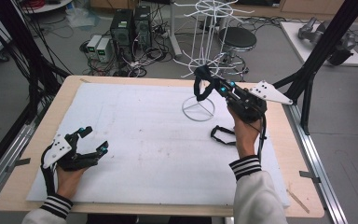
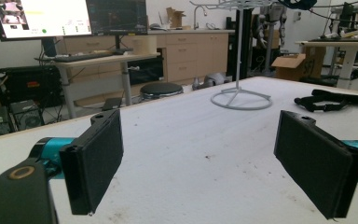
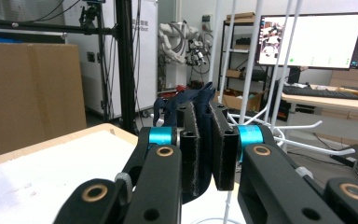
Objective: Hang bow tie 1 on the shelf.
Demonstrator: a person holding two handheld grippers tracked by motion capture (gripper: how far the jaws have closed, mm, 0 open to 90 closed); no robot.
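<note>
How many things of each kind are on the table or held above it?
Black straps: 2, one held by the right gripper, one lying on the table
White wire rack: 1
Total: 3

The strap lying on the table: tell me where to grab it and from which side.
Grip the strap across one thin band of its loop, coming straight down from above. It lies flat on the white mat, so only a top approach gets a jaw on each side of the band. The open left claw is free; the right claw already holds another strap.
</note>
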